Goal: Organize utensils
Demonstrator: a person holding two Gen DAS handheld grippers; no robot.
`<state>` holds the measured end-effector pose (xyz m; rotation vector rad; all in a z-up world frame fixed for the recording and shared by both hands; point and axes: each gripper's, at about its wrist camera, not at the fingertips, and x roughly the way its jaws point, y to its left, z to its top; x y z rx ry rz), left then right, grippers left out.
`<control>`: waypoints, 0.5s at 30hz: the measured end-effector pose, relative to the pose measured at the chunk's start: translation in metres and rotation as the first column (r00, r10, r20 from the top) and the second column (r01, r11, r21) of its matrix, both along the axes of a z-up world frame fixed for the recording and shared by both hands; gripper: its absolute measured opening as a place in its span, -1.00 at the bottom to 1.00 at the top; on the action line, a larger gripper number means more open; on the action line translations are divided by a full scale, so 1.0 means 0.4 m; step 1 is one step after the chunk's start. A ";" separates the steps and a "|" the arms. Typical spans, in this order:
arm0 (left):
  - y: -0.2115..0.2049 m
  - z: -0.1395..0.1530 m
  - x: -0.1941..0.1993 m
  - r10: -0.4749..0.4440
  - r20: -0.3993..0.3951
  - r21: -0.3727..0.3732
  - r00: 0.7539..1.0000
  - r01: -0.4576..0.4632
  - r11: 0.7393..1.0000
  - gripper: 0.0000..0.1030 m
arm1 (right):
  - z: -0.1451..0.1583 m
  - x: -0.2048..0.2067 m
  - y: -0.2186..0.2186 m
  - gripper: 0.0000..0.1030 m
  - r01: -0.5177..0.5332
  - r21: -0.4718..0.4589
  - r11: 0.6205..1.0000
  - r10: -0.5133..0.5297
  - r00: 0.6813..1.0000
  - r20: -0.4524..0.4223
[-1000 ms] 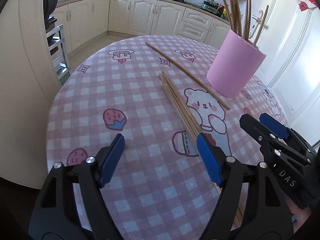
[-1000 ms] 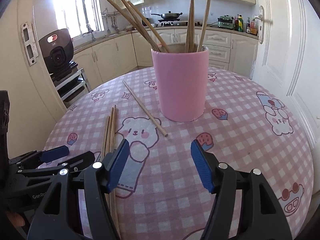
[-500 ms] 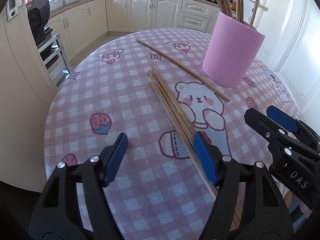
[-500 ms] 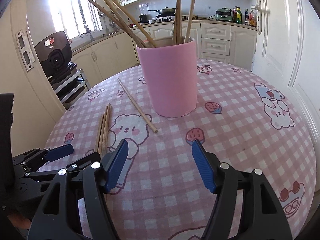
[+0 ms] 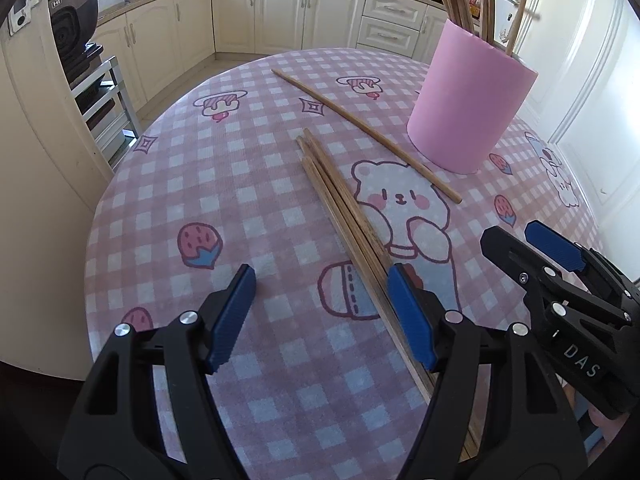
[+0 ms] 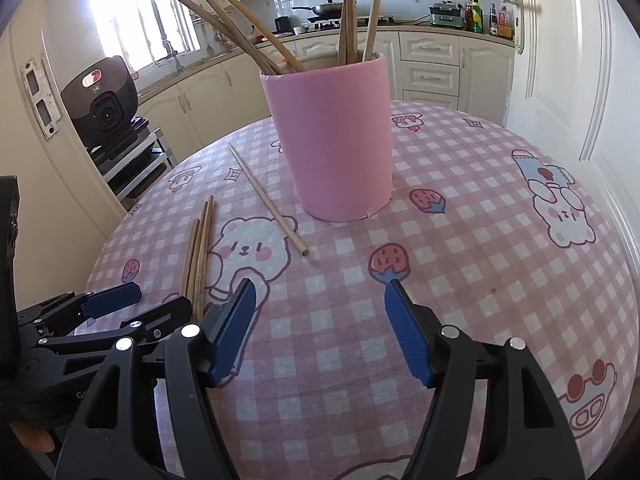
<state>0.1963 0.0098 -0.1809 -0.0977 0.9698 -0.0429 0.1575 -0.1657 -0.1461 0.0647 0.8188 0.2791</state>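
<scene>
Wooden chopsticks — slim, bundled, flat.

left gripper open over chopstick bundle | pink holder beyond | right gripper alongside

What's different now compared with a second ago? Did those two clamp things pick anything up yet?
Nothing picked up. The left gripper has tilted and eased lower toward the bundle of chopsticks; the right gripper has come closer to the pink holder. Both stay open and empty. The bundle, the single chopstick and the holder lie where they were on the tablecloth.
</scene>
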 end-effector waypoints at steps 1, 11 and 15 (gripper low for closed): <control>-0.002 0.000 0.000 0.000 0.000 0.000 1.000 0.000 1.000 0.32 | 0.001 -0.001 0.001 0.24 0.003 -0.005 1.000 -0.003 1.000 0.003; -0.003 -0.001 0.001 -0.006 0.001 -0.002 1.000 0.006 1.000 0.32 | 0.002 -0.004 0.006 0.24 0.022 -0.036 0.999 -0.022 1.000 0.014; -0.006 -0.001 0.009 -0.004 -0.001 0.000 1.000 0.004 1.000 0.32 | 0.003 -0.004 0.007 0.24 0.025 -0.039 0.999 -0.025 1.000 0.015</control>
